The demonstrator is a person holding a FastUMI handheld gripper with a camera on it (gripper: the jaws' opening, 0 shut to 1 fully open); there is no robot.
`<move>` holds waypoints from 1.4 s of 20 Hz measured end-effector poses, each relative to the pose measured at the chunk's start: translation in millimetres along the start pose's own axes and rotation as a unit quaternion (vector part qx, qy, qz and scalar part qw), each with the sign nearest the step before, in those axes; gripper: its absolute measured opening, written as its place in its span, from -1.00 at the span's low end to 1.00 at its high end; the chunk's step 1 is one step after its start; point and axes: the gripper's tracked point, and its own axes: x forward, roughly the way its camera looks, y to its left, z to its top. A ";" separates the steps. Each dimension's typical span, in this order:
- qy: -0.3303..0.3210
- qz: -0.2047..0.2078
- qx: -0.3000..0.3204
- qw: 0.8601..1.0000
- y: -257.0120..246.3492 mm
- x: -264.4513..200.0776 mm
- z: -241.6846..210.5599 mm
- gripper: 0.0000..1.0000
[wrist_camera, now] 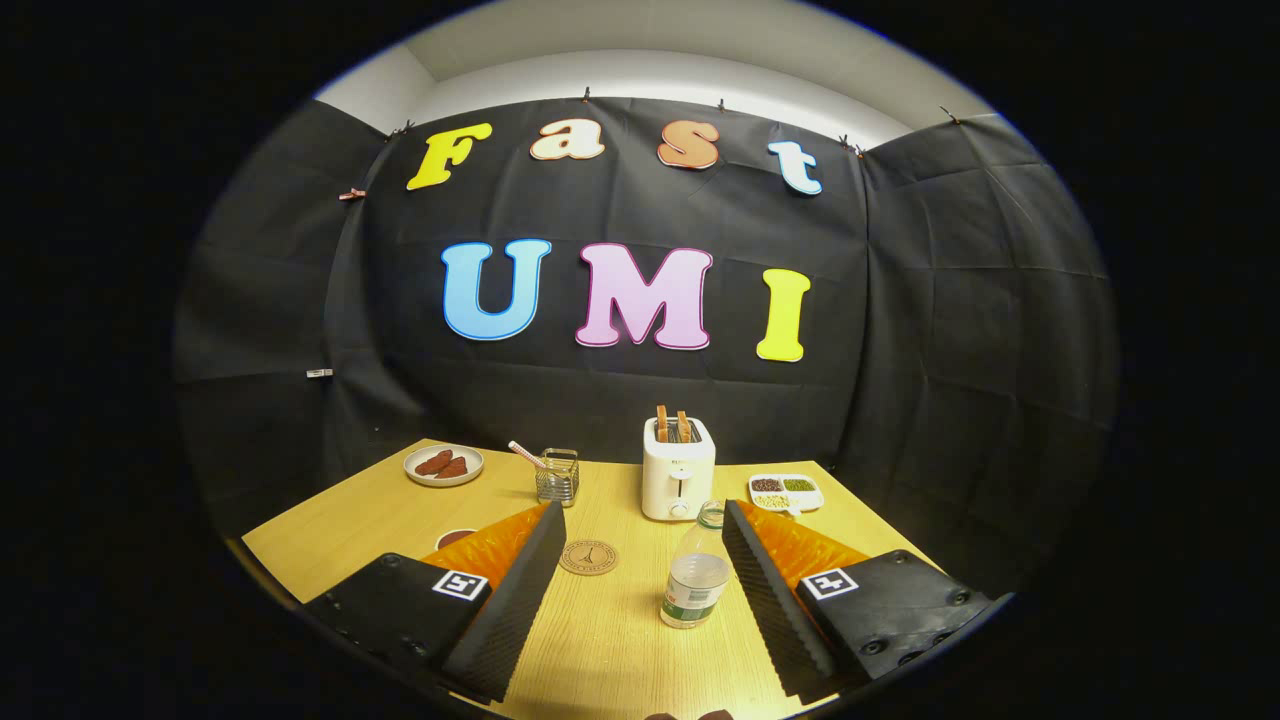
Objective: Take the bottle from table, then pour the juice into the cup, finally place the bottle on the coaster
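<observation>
A clear plastic bottle with a white label and no cap stands upright on the wooden table, between my two fingers and close to the right one. My gripper is open, its fingers wide apart and touching nothing. A round brown coaster lies flat between the fingers, left of the bottle. A glass cup with a striped straw stands beyond the left finger.
A white toaster with two slices in it stands beyond the bottle. A plate of brown food is at the far left, a divided white dish of beans at the far right. A small dark red dish peeks out by the left finger.
</observation>
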 end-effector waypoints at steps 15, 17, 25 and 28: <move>0.003 0.027 0.005 1.000 -42.2 43.3 4.1 0.95; 0.004 0.032 0.014 0.999 -45.8 52.5 -3.1 0.95; 0.023 0.051 0.011 0.998 -52.7 87.5 -44.7 0.96; 0.025 0.055 0.005 0.998 -54.0 97.8 -60.2 0.95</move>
